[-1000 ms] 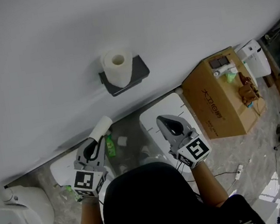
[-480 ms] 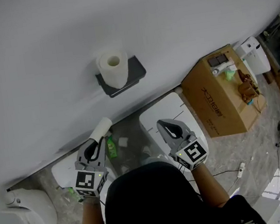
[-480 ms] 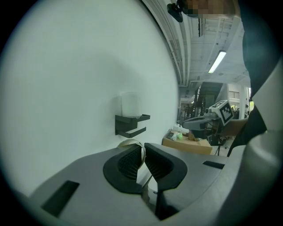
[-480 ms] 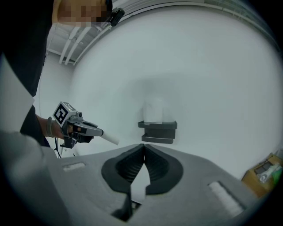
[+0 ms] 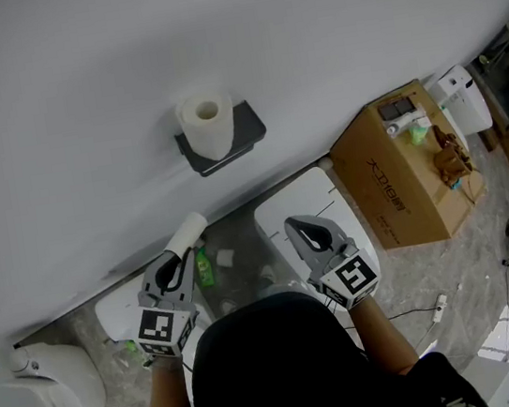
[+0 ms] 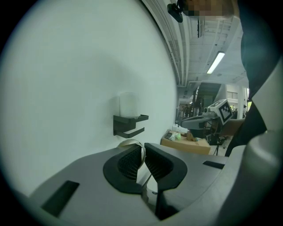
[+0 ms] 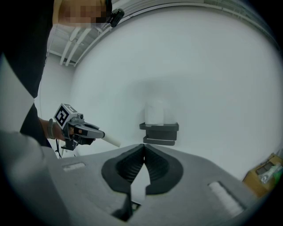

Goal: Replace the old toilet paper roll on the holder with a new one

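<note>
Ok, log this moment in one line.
left gripper: shut on cardboard tube | right gripper: shut, empty | toilet paper roll: upright atop wall holder | holder bar: bare

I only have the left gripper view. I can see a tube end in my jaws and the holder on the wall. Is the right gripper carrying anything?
Observer: No. The right gripper view shows the right gripper with its jaws together and nothing between them.
Operator: Is that pale shape on the holder a roll?
Observer: Yes. From the head view it is a thick toilet paper roll standing on end on top of the holder, with the core hole facing up.
Operator: How much tube sticks out past my jaws?
Observer: Most of it. The head view shows the empty tube reaching from the left gripper toward the wall.
</note>
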`<action>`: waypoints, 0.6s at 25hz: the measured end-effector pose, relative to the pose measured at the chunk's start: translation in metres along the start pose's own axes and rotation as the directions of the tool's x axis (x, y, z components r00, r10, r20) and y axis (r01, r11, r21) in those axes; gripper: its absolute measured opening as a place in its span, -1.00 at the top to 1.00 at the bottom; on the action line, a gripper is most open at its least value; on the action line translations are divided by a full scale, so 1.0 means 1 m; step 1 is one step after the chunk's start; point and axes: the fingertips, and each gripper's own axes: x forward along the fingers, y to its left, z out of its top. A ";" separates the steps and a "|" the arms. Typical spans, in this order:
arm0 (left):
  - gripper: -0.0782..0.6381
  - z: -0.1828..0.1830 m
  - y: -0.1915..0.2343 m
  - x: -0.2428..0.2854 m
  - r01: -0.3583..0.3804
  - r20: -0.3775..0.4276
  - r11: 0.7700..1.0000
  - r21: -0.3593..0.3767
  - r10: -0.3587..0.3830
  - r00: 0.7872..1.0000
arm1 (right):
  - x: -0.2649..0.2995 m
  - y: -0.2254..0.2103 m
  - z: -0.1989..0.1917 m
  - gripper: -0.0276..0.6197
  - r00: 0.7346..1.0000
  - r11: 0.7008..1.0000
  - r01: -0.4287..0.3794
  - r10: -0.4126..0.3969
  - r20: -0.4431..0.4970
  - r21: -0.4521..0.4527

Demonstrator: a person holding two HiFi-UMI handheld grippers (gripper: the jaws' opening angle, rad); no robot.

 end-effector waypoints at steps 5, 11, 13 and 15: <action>0.70 -0.002 0.002 0.000 -0.003 0.001 1.000 -0.001 0.003 1.000 | 0.001 -0.003 -0.001 0.92 1.000 1.000 0.008 -0.008 0.007 0.003; 0.70 -0.004 0.004 0.000 -0.007 -0.003 1.000 -0.006 0.007 1.000 | 0.000 -0.004 -0.001 0.92 1.000 1.000 0.013 -0.013 -0.001 0.002; 0.70 -0.005 0.005 0.001 -0.006 -0.005 1.000 -0.003 0.006 1.000 | 0.001 -0.005 -0.003 0.92 1.000 1.000 0.013 -0.013 -0.005 -0.003; 0.70 -0.006 0.005 0.003 -0.004 -0.008 1.000 -0.004 0.004 1.000 | 0.002 -0.006 -0.004 0.92 1.000 1.000 0.015 -0.015 -0.006 -0.002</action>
